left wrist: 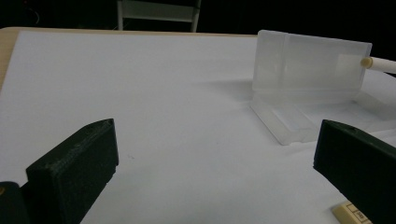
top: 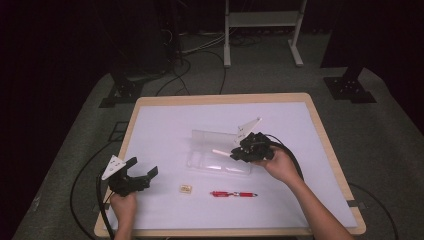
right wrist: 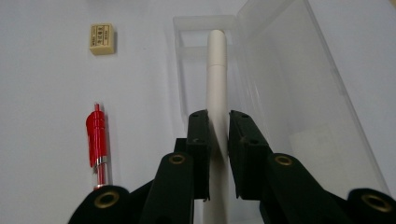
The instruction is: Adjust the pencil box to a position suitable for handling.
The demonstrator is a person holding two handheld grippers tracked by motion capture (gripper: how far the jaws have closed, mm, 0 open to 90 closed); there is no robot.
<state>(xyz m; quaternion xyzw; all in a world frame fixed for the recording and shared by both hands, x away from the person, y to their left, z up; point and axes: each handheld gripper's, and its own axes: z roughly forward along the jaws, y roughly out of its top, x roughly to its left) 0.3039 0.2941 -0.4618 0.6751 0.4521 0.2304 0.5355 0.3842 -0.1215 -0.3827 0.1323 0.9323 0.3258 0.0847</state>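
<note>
A clear plastic pencil case (top: pixel 218 156) lies with its lid up in the middle of the white table cover; its upright lid (left wrist: pixel 308 60) and tray (right wrist: pixel 196 60) are plain to see. My right gripper (top: pixel 237 151) is shut on a cream-white pen (right wrist: pixel 216 79), which points out over the case's tray; its tip (left wrist: pixel 379 64) pokes past the lid. At the front left, my left gripper (top: pixel 145 169) rests open, nothing between its jaws. On the cover in front of the case lie a red pen (top: pixel 233 193) and a small cream eraser (top: pixel 185 188).
The table's wooden rim (top: pixel 322 135) frames the white cover. Beyond it, black stand feet (top: pixel 350 90), cables and a white frame (top: pixel 260 30) sit on the grey floor. Each gripper trails a black cable (top: pixel 295 160).
</note>
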